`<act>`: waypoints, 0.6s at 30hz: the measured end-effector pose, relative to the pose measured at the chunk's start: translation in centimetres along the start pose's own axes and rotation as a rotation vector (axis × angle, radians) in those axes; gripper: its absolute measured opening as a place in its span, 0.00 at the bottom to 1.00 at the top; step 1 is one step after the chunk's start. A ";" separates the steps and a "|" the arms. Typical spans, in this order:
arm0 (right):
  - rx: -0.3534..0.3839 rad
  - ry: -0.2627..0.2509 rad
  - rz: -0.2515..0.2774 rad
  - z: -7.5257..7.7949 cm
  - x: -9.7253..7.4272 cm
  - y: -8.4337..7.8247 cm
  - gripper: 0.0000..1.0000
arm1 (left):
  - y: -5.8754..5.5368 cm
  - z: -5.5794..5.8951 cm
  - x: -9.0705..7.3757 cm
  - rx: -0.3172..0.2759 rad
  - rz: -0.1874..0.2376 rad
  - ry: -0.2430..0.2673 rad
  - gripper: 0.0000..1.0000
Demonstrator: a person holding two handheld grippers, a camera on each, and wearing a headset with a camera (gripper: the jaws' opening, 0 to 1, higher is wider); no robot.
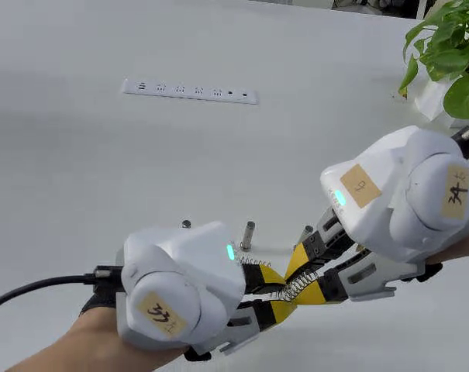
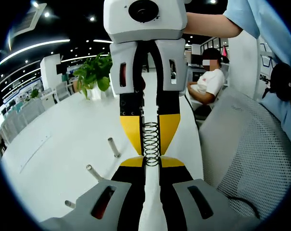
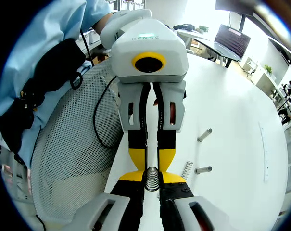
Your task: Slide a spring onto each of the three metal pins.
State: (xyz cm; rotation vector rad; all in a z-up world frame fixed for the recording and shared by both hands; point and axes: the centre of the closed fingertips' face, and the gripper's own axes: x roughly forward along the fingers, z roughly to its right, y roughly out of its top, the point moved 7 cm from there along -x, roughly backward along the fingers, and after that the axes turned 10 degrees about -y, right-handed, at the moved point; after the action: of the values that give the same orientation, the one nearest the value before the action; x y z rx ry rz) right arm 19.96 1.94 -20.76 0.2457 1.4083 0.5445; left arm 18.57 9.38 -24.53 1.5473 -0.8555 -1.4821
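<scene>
Facing each other above the white table (image 1: 102, 170), the left gripper (image 2: 151, 162) and the right gripper (image 3: 152, 178) both clench one spring (image 2: 151, 137) between their yellow tips. Three metal pins (image 1: 248, 232) stand upright just beyond them, and a second spring (image 3: 187, 169) lies near the pins.

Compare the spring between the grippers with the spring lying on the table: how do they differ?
The held spring is up off the table, pinched between the left gripper and the right gripper; the loose spring lies flat on the table, untouched. The held spring spans from jaw to jaw; the loose spring rests beside a pin. Both are bare metal coils, and neither is on a pin.
</scene>
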 end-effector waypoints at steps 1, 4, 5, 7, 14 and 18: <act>0.005 0.004 -0.007 0.0 0.0 0.0 0.08 | 0.0 0.0 0.0 -0.004 0.002 -0.002 0.06; 0.017 0.015 -0.023 0.0 -0.1 0.0 0.08 | 0.0 0.1 0.1 -0.007 0.008 -0.003 0.06; 0.019 0.018 -0.024 0.0 -0.1 0.0 0.07 | 0.1 0.1 0.1 -0.010 0.011 -0.003 0.06; 0.024 0.026 -0.036 0.0 -0.1 0.0 0.07 | 0.0 0.2 0.1 -0.023 0.018 -0.003 0.06; 0.024 0.038 -0.043 0.1 -0.1 0.3 0.07 | -0.1 0.3 -0.1 -0.049 0.036 0.011 0.07; 0.011 0.031 -0.038 0.4 0.0 0.5 0.07 | -0.2 0.1 -0.5 -0.063 0.048 0.038 0.07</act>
State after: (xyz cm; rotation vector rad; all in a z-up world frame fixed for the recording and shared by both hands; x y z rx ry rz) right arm 20.24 2.48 -20.44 0.2202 1.4432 0.5115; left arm 18.45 9.91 -24.53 1.4940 -0.8110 -1.4269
